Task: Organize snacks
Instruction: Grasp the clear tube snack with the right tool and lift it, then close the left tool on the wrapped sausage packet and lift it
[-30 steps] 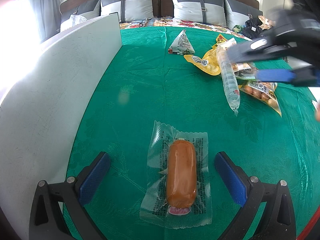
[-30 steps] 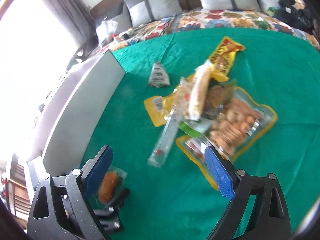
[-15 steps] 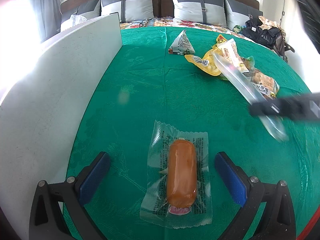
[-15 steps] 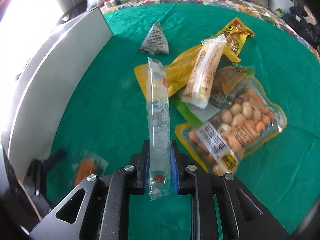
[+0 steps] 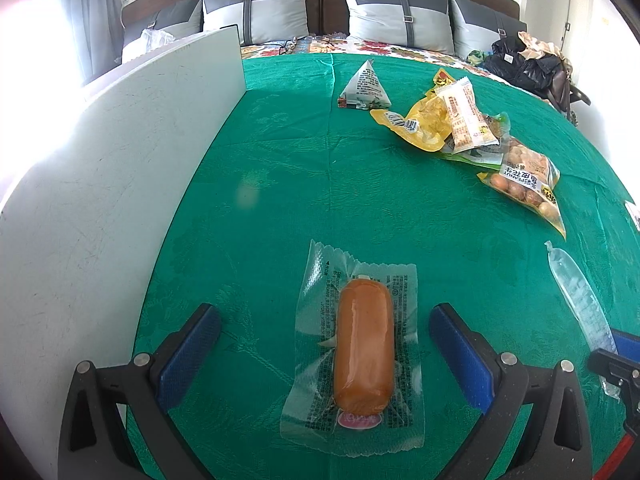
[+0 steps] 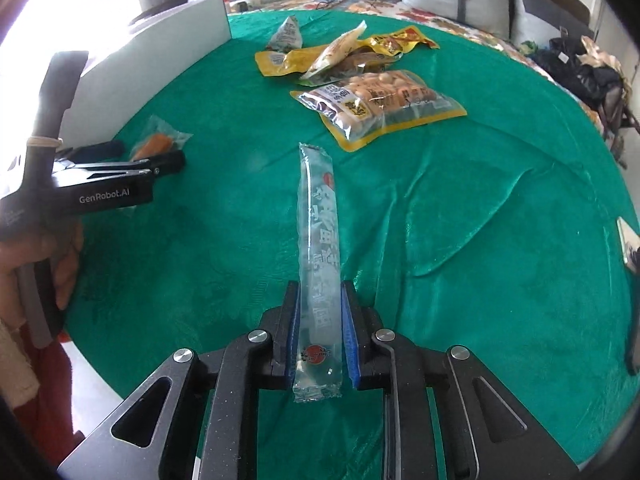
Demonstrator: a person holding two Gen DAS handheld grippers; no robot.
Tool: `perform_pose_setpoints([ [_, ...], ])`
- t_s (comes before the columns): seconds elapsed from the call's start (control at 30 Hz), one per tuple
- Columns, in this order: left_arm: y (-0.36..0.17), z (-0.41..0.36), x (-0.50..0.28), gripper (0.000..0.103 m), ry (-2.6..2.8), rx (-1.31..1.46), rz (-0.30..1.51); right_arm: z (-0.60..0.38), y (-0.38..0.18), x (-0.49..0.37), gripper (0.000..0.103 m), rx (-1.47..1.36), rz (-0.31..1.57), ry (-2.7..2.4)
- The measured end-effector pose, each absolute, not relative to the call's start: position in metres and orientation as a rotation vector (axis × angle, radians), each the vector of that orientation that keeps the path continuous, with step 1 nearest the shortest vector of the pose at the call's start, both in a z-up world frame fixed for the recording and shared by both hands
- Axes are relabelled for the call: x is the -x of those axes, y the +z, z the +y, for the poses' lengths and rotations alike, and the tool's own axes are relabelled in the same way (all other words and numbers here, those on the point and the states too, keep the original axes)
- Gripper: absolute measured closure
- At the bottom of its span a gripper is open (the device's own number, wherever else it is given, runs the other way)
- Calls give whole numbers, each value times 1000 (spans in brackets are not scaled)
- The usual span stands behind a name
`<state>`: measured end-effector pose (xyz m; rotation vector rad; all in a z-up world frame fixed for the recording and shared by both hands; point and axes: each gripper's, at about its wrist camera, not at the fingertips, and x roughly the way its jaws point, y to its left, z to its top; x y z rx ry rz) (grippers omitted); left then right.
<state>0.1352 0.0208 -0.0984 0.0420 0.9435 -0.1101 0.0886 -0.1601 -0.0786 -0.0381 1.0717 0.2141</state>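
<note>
Snacks are lying partly sorted on the green cloth (image 5: 280, 152). At left, the sausage pack (image 5: 362, 354) is sitting alone between the spread fingers of the left gripper (image 5: 326, 354), untouched. Further right, the right gripper (image 6: 320, 340) is clamping the clear tube snack (image 6: 318, 248). The pile (image 6: 360, 76) beyond is waiting, so most sorting looks undone.

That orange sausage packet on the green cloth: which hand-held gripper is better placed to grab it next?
Probably the left hand-held gripper: it is open with the sausage packet lying between its fingers. The right hand-held gripper is shut on a clear stick packet.
</note>
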Motion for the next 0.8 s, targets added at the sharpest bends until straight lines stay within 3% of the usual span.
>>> perform_pose_setpoints([
  [0.07,-98,21,-136,0,-110,-41,943,-160,-79,-87,69,42,1042,224],
  [0.13,-98,21,-136,0,-110,-41,944,-157,-81,-91,39,67,1024,240],
  [0.2,-98,21,-136,0,-110,-41,943,-149,-84,-92,31,120,999,260],
  [0.43,-98,21,-136,0,-110,-41,944,-148,-87,-99,20,111,987,286],
  [0.8,-98,21,-136,0,-110,-41,943,-146,-89,-98,16,113,964,294],
])
